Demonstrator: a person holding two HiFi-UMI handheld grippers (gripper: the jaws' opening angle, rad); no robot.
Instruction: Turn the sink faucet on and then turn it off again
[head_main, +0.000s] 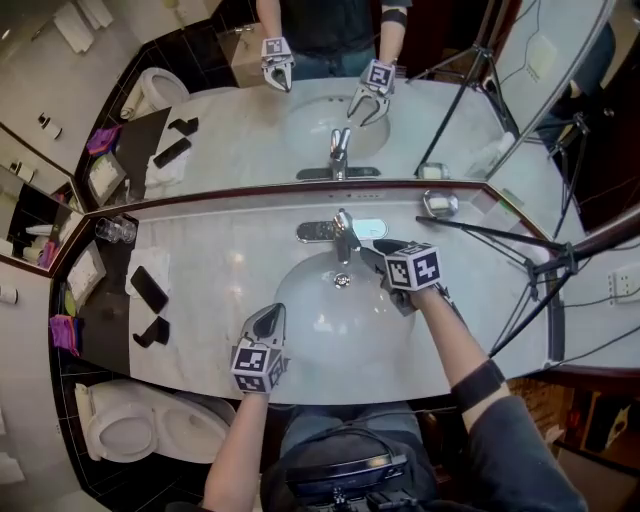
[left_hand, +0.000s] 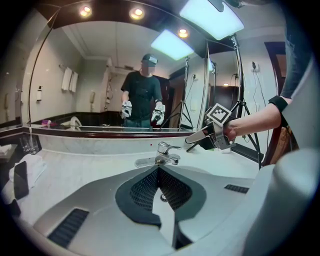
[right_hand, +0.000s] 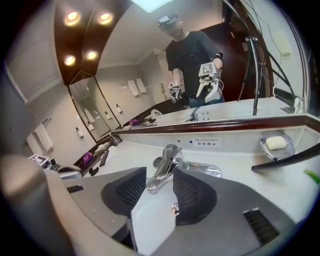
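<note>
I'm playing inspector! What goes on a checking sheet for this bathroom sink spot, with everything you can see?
Surface: pale marble counter with a white sink basin.
Job's things: chrome faucet behind the basin; no water seen running.
Clutter: drinking glass at far left; dark flat things beside it; soap dish with a soap bar at right.
Grippers: left gripper shut and empty, over the basin's near side; right gripper open, aimed at the faucet, not gripping it.
Cables: thin cables hang by a black tripod at right.
Surroundings: wall mirror behind the counter; toilet at lower left.
</note>
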